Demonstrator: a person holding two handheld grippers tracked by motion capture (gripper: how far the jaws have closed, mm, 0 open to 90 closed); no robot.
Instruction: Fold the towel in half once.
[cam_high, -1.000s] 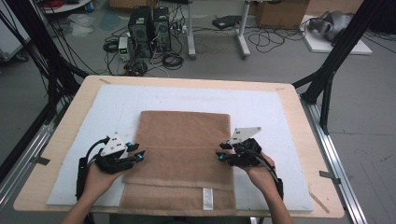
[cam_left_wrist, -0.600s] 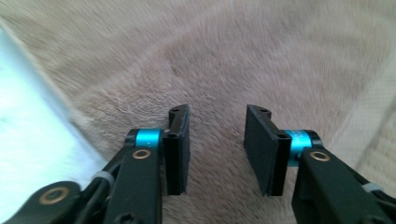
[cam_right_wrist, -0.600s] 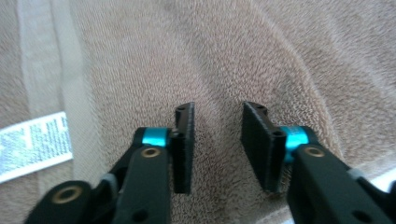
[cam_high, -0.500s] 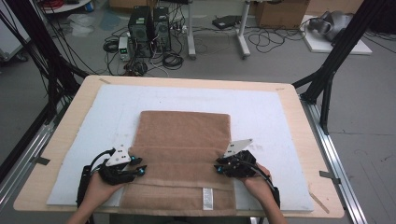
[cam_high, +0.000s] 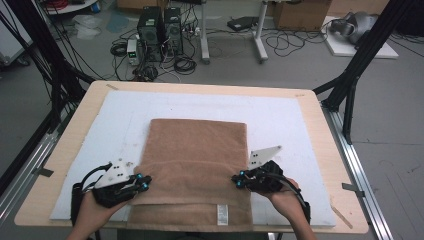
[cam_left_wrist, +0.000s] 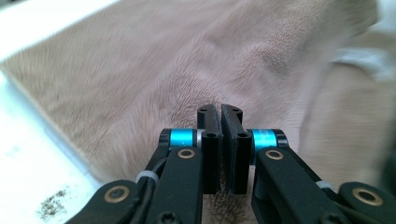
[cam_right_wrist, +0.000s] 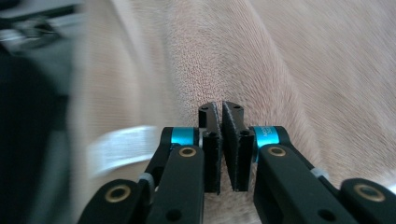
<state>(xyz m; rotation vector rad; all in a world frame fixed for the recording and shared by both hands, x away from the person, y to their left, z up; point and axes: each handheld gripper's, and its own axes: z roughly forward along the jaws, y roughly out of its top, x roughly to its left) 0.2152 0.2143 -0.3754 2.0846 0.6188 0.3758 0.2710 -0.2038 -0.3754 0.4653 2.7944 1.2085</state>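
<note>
Brown terry towel (cam_high: 195, 165), rectangular and plush, lies flat on the white foam mat (cam_high: 290, 120) that covers the pale wooden counter (cam_high: 320, 115). It sits centred left to right and toward the near edge. Its long axis runs from the person's side toward the far side of the counter. The near end is already doubled over in a fold. A white care label (cam_high: 222, 214) shows on the under layer near the front edge.

Left claw (cam_high: 144, 183) grips the left edge of the folded upper layer. In the left gripper view the jaws have just closed, nearly together, with pile pinched between the pads (cam_left_wrist: 221, 122). Right claw (cam_high: 238, 181) mirrors it on the right edge. Its jaws have also just closed, and cloth is puckered up between them (cam_right_wrist: 221, 122). Both hands come in from the near edge, and the claws point inward at the towel.

Step in hand, as judged: the grasp of both side edges for a fold is complete. The lift is only starting, since the cloth bunches at each claw.

The next move would call for raising both claws together and level. They would then carry the gripped layer toward the far end along the long axis, so the edges stay square. Uneven height would skew the fold. The thin pinch may slip if it is pulled too fast.
</note>
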